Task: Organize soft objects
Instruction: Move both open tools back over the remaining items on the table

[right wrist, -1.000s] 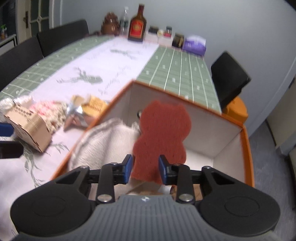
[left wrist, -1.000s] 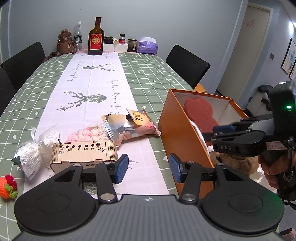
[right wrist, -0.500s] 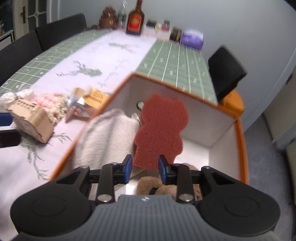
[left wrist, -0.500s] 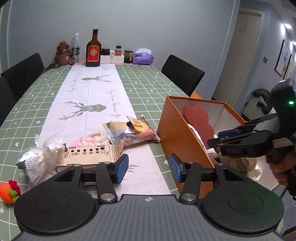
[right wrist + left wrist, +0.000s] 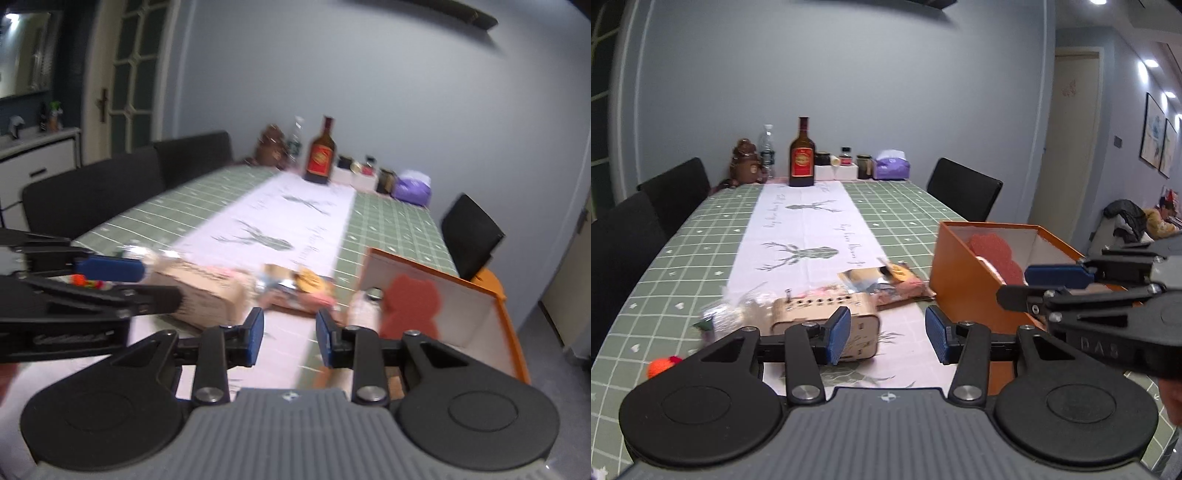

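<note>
An orange box (image 5: 964, 291) stands at the table's right edge. In it a red bear-shaped sponge (image 5: 410, 310) stands upright beside a pale towel (image 5: 364, 310). My right gripper (image 5: 290, 338) is open and holds nothing. It hangs short of the box, to the left of its near corner. My left gripper (image 5: 888, 338) holds nothing either, and its jaws are closing a little. It hovers over the white runner near a wooden radio box (image 5: 820, 317). A snack packet (image 5: 894, 280), a white mesh bag (image 5: 738, 314) and an orange knitted toy (image 5: 661, 367) lie on the table.
At the table's far end stand a brown bottle (image 5: 802, 155), a bear-shaped jar (image 5: 744, 162), small jars and a purple tissue pack (image 5: 892, 168). Black chairs (image 5: 964, 188) line both sides. In the left wrist view the right gripper (image 5: 1015, 286) reaches in over the box.
Both grippers have pulled back and tilted up. The right one has left the box and swung left towards the table. The sponge stays standing in the box.
</note>
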The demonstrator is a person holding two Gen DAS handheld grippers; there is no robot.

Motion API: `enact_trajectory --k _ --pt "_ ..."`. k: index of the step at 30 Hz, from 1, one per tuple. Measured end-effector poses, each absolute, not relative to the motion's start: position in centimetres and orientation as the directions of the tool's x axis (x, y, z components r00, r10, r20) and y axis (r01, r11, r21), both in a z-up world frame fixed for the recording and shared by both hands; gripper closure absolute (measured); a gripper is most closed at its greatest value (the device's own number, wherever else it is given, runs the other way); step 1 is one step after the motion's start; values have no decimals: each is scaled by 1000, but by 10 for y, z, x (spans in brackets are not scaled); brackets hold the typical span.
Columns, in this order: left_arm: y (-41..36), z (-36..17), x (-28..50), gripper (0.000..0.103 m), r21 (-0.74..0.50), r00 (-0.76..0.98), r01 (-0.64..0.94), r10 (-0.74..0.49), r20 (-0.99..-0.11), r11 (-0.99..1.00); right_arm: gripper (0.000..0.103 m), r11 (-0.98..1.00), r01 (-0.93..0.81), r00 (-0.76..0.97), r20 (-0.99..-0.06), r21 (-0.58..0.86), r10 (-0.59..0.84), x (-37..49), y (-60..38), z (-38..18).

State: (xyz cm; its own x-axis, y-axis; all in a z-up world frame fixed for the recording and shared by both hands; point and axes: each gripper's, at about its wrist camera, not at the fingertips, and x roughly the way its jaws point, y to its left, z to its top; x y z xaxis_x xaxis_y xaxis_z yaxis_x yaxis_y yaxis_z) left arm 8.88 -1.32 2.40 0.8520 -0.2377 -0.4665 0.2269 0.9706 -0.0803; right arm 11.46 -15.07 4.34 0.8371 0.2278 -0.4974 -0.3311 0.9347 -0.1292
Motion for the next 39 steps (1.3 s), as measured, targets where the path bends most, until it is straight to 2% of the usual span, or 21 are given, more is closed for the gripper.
enact_trajectory --k 7,10,14,17,23,25,28,30,33,39 --pt "20 -1 68 47 -112 863 110 -151 -483 988 71 941 -328 850 -459 -79 258 82 -115 8" --pt "32 -15 61 41 -99 862 73 -112 -495 992 66 949 -311 844 -475 -56 249 76 -106 -11" --pt "52 -31 57 41 -136 832 51 -117 -543 989 64 949 -313 819 -516 -34 252 74 -96 -32" --pt "58 -40 55 41 -98 825 47 -94 -557 994 62 946 -320 804 -540 -43 248 77 -89 -41" --pt "66 -44 61 41 -69 826 54 -83 -557 996 53 943 -330 789 -558 -30 258 90 -82 -48" --pt "67 -47 64 41 -34 832 30 -43 -554 999 47 943 -332 787 -560 -34 258 95 -79 -49" --pt "74 -46 72 39 11 838 -23 25 -545 1000 46 940 -340 781 -567 -35 261 105 -77 -50" --pt "81 -45 79 34 42 841 -83 92 -533 996 45 939 -342 775 -575 -32 263 111 -75 -52" --pt "93 -44 95 33 86 825 -169 189 -533 982 45 936 -351 761 -587 -13 277 121 -72 -55" --pt "105 -54 121 33 147 795 -220 264 -547 964 43 926 -377 742 -598 1 302 138 -62 -58"
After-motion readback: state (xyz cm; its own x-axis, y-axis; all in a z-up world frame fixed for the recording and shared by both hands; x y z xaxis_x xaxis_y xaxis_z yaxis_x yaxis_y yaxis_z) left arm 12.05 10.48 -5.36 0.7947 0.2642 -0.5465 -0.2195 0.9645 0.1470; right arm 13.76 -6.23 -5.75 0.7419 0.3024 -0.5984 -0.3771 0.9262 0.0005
